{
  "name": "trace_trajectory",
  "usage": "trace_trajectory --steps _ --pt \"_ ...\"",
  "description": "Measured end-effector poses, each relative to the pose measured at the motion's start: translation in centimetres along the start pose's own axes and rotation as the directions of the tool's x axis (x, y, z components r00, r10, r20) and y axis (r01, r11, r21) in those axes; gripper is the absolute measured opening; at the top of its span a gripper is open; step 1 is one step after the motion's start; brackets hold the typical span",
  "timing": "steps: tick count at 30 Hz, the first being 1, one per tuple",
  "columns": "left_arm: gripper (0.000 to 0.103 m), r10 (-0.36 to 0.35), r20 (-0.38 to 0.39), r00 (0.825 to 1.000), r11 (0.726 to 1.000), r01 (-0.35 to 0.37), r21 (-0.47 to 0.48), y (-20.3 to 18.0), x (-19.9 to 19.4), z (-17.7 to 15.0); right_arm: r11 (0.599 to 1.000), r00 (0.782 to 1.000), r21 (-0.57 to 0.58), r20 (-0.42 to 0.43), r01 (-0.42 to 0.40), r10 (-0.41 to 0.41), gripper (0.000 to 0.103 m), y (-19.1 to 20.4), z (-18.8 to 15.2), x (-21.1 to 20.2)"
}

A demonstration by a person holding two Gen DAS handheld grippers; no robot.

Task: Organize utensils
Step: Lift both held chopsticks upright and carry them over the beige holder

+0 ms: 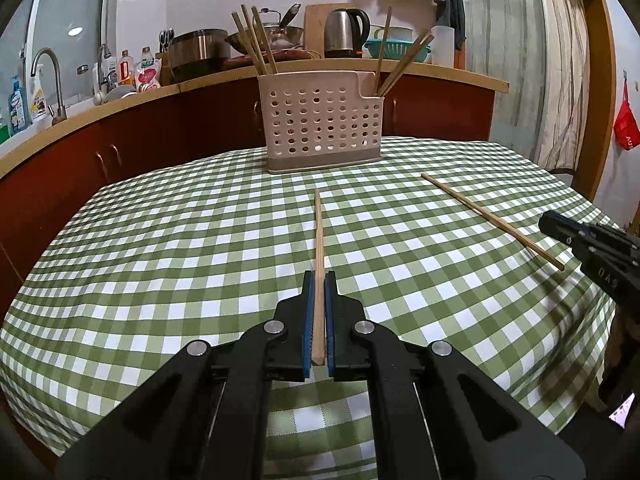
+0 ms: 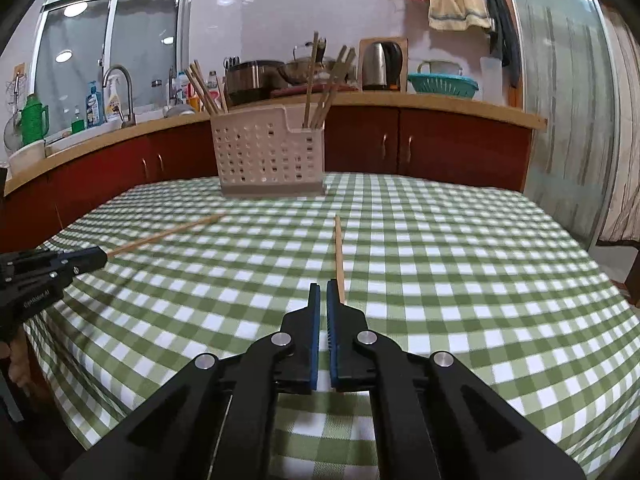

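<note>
- Worktop (image 1: 160, 240) under green-and-white checked cloth, rounded edge falling away near left and near right.
- Perforated utensil caddy (image 1: 320, 124) upright at far middle of cloth, chopsticks standing at its left and right ends.
- Behind: red cabinets, wooden counter (image 1: 440, 74) with kettle (image 1: 346, 32), pots, teal colander, sink tap at left; towels hung on wall, curtain and door frame at right.
- Left gripper (image 1: 319, 280) jaws clenched on a chopstick (image 1: 319, 240), stick pointing ahead toward caddy, far tip low over cloth.
- Right gripper (image 2: 323, 290) jaws pressed together, nothing seen between pads; second chopstick (image 2: 339, 256) just beside right finger, outside the pads; contact cannot be told.
- From left wrist view, second stick slanted across right side of cloth, near end just short of right gripper.
- Open cloth between grippers and caddy, more free cloth far right.
</note>
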State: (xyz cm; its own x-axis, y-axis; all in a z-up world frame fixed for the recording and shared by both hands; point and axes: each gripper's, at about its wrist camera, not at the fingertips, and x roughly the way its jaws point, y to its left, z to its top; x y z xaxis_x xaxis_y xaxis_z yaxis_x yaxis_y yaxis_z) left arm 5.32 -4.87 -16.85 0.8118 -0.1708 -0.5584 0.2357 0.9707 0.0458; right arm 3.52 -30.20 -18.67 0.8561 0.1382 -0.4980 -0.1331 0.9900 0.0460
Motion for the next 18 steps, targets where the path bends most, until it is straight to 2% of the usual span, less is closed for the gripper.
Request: trace_trajectory --steps 1,4,5,14,15,16,18 --pt "0.005 0.0 -0.001 1.0 1.0 0.0 0.001 0.0 0.0 0.0 1.0 1.0 0.005 -0.001 0.006 -0.006 0.005 -0.1 -0.2 0.1" --pt "0.005 0.0 -0.004 1.0 1.0 0.0 0.0 0.0 0.1 -0.1 1.0 1.0 0.019 -0.012 0.018 -0.018 0.026 -0.5 -0.7 0.3" --pt "0.005 0.0 -0.005 1.0 1.0 0.0 0.0 0.0 0.1 -0.1 0.999 1.0 0.024 -0.014 0.022 -0.021 0.029 -0.6 -0.8 0.4" --pt "0.005 -0.001 -0.009 1.0 1.0 0.001 -0.006 0.1 0.1 -0.2 1.0 0.997 0.031 -0.072 0.006 -0.004 0.028 -0.8 -2.0 1.0" --pt "0.005 -0.001 -0.01 1.0 1.0 0.001 -0.007 0.1 0.1 -0.2 0.999 0.998 0.039 -0.07 0.005 -0.003 0.026 -1.0 -2.1 1.0" --pt "0.005 -0.001 -0.01 1.0 1.0 0.001 -0.007 0.1 0.0 -0.1 0.999 0.998 0.046 -0.067 0.003 0.0 0.019 -1.1 -2.1 0.9" --pt "0.005 -0.001 -0.009 1.0 1.0 0.0 -0.009 0.2 0.0 -0.2 0.999 0.998 0.051 -0.062 0.006 -0.003 0.015 -1.3 -2.0 0.7"
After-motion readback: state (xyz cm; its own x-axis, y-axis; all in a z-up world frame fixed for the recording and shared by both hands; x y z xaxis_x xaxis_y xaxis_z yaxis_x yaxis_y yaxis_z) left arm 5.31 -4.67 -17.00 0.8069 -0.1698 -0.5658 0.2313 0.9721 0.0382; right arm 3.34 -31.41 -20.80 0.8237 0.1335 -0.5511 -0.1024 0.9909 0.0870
